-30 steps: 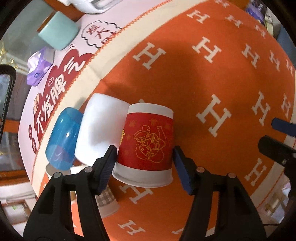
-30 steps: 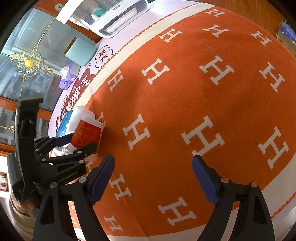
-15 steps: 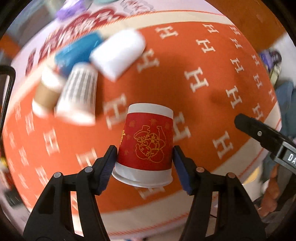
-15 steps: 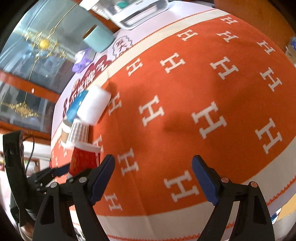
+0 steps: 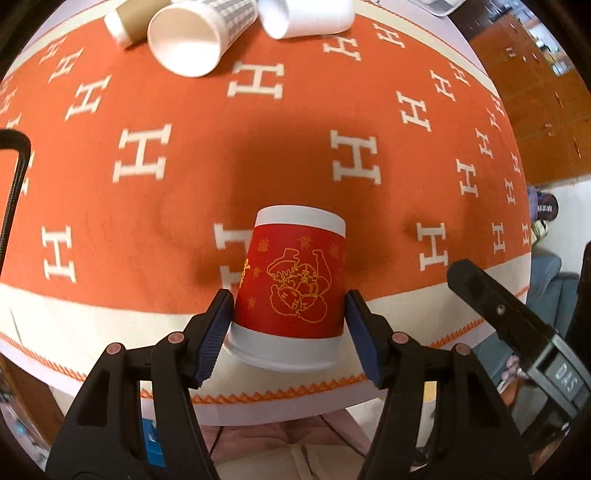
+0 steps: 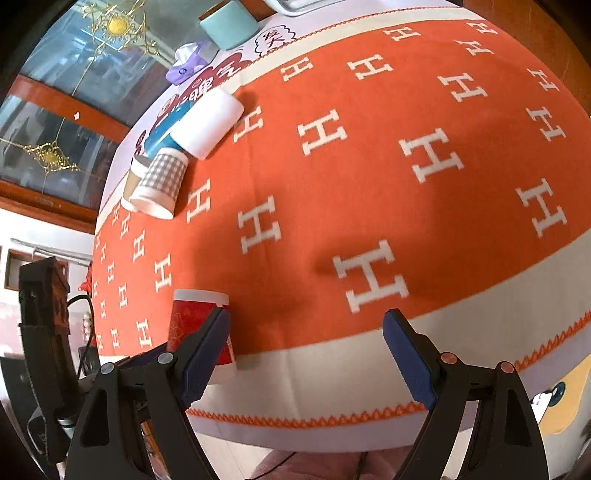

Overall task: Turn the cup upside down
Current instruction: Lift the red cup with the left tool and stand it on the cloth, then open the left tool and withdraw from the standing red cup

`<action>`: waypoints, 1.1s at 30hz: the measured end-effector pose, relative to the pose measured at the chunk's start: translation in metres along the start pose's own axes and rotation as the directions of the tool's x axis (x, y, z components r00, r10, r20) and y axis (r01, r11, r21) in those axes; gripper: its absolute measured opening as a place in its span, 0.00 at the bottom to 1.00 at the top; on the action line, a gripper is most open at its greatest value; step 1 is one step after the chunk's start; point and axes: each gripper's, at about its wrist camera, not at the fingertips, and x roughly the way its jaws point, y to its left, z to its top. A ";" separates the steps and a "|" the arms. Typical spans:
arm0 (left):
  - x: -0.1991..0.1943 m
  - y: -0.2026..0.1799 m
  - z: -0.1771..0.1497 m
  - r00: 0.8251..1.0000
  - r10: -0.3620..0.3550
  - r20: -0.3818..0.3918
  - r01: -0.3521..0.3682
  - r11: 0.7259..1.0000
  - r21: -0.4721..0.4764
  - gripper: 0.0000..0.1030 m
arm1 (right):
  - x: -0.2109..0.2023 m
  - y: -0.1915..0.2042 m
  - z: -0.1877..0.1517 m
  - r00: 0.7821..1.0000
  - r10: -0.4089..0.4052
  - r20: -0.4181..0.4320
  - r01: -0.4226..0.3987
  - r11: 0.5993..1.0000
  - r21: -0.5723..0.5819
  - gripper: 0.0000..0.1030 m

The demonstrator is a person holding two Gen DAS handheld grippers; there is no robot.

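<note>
A red paper cup [image 5: 291, 288] with gold drawings and white bands is held bottom up, wide rim downward, by my left gripper [image 5: 288, 328], whose blue pads press both its sides. It hangs near the front edge of the orange cloth with white H marks [image 5: 184, 177]. In the right wrist view the same cup [image 6: 192, 321] shows at lower left, partly behind a finger. My right gripper [image 6: 306, 354] is open and empty over the cloth's front border.
Several cups lie on their sides at the far end: a grey checked one [image 5: 199, 33], a white one [image 5: 306, 14], a brown one [image 5: 129, 22] and a blue one [image 6: 159, 136]. A teal box [image 6: 229, 22] and a purple pack [image 6: 188, 62] lie beyond. The table edge [image 5: 258, 398] is just below.
My left gripper has carried the red cup away from the lying cups toward the table's front edge. The view has swung round. The right gripper has stayed open and drawn back.
</note>
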 end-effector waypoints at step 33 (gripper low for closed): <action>-0.089 0.018 -0.026 0.997 -0.016 0.073 0.008 0.994 0.109 0.66 | -0.031 0.018 -0.003 0.995 0.095 -0.020 -0.096 0.993 -0.071 0.84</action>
